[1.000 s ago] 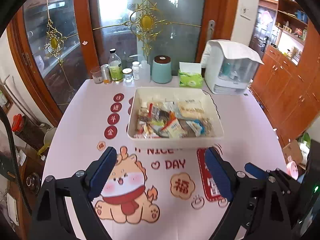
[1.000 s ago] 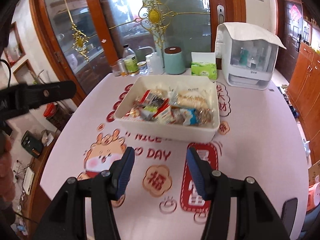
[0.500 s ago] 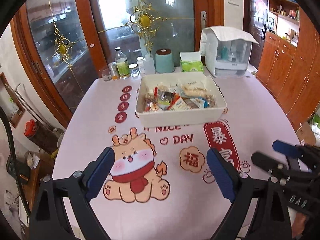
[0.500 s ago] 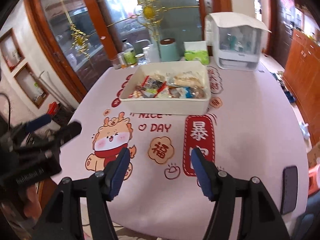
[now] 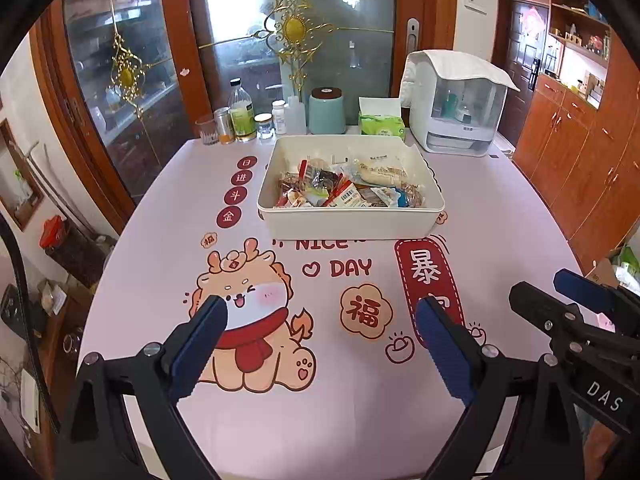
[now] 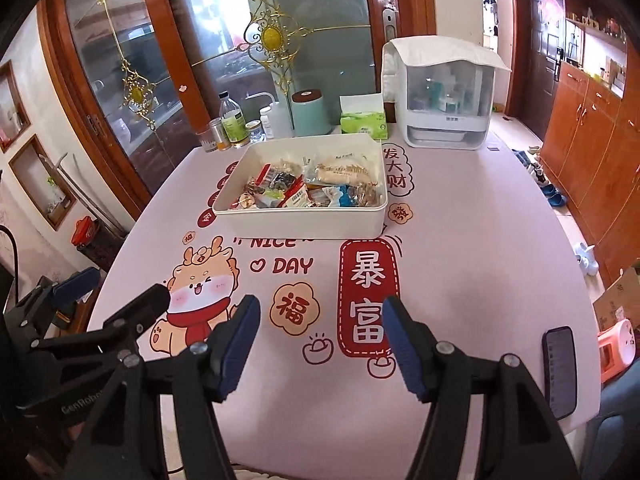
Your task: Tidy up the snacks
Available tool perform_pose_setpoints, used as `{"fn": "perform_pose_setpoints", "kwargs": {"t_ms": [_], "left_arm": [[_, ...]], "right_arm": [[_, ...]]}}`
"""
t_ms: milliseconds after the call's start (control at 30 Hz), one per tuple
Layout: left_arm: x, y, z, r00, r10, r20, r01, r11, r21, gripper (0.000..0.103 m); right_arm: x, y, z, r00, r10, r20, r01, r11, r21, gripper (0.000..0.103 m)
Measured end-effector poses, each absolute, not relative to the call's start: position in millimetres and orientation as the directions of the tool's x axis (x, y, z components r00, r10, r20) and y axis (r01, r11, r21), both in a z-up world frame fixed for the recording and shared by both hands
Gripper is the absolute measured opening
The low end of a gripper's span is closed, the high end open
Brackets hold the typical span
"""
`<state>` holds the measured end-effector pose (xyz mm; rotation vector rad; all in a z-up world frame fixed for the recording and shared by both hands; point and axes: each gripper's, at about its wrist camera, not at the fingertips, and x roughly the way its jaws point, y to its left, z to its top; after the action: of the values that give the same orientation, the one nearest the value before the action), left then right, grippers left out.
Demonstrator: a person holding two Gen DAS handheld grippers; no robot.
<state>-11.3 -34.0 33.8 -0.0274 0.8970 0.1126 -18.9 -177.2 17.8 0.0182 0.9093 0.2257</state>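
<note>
The snacks (image 5: 344, 188) are lying heaped in the white tray (image 5: 348, 224) at the table's (image 5: 500, 240) far middle, apparently all gathered already. I am holding the left gripper (image 5: 320, 344) and right gripper (image 6: 316, 344) well short of the tray, both spread apart and empty, presumably because nothing remains loose to collect.

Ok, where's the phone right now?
The phone lies flat near the table's front right edge in the right wrist view, right of the right gripper and well short of the snack bin.
</note>
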Motion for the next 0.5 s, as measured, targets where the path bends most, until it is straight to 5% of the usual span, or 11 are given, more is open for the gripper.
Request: {"fn": "perform_pose_setpoints", "kwargs": {"t_ms": [500], "left_arm": [[-0.2, -35.6, 25.3, 0.592, 0.076, -0.803, -0.1, 0.995, 0.021, 0.095]], "right_arm": [[-14.8, -176.3, 11.8, 0.58, 0.194, -0.791, -0.185, 0.977, 0.104, 0.064]]}}
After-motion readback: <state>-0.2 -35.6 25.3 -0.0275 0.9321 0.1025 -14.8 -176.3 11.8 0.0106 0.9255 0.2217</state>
